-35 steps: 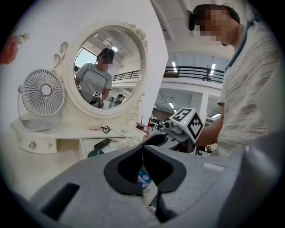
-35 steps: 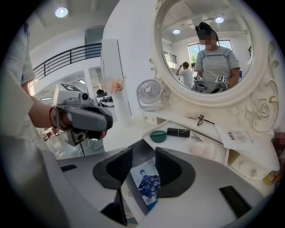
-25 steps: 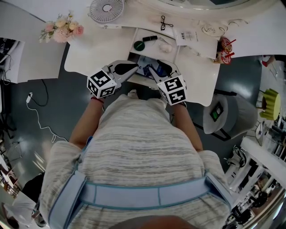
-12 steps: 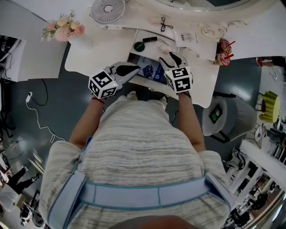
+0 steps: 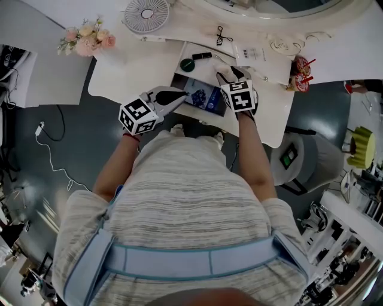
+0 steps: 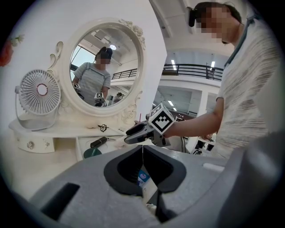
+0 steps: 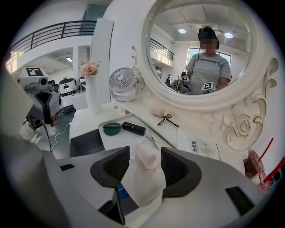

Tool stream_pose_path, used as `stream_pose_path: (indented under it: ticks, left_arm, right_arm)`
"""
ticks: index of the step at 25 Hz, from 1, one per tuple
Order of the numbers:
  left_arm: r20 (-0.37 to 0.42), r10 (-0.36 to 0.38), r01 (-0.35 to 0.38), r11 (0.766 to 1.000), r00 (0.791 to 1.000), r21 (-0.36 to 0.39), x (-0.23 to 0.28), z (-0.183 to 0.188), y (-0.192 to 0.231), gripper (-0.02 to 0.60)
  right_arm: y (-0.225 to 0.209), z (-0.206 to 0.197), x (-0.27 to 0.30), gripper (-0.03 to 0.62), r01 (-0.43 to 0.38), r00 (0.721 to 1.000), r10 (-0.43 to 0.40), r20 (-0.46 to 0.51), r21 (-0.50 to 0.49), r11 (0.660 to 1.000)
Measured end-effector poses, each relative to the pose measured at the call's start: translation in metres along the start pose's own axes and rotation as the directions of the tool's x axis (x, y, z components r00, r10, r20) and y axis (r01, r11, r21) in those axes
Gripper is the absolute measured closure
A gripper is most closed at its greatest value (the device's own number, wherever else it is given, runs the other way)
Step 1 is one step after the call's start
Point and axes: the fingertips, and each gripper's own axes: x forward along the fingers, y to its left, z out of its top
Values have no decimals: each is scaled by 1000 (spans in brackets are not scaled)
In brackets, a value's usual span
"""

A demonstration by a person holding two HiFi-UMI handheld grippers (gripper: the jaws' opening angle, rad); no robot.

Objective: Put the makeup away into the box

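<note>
A pink makeup sponge (image 7: 148, 158) in clear wrap lies on the white tray (image 7: 120, 138) of the dressing table. My right gripper (image 7: 145, 151) straddles it with its jaws opening, and the pads do not press it. In the head view the right gripper (image 5: 232, 70) points away from me over the tray and hides the sponge. A green compact (image 5: 187, 61) and a black lipstick (image 5: 201, 55) lie further left on the tray. The dark box (image 5: 179, 79) holds a blue packet (image 5: 203, 95). My left gripper (image 5: 184, 94) is closed on a thin pale edge (image 6: 142, 156) at the box's rim.
A small fan (image 5: 143, 13) and pink flowers (image 5: 85, 40) stand at the back left. A black hair clip (image 5: 222, 33), a printed card (image 5: 254, 51) and red sticks (image 5: 302, 63) lie behind and right of the tray. The oval mirror (image 7: 200, 49) rises behind.
My right gripper has moved from over the box away from me onto the tray, and its jaws have widened around the sponge. The left gripper has kept still.
</note>
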Motion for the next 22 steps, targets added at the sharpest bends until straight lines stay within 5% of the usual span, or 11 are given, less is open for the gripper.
stream_pose_path:
  ticks: [12,22]
  left_arm:
    - [-6,2,-2,1000,1000,-5,0,-2,0,566]
    - [-7,-2,2,1000,1000,-5,1,-3,1,566]
  right_arm:
    - [-11,-2,23,410,7,999,-5,-51,29,1000]
    - [-7,-3,29,414,-4,993,-6,-114,-88,996]
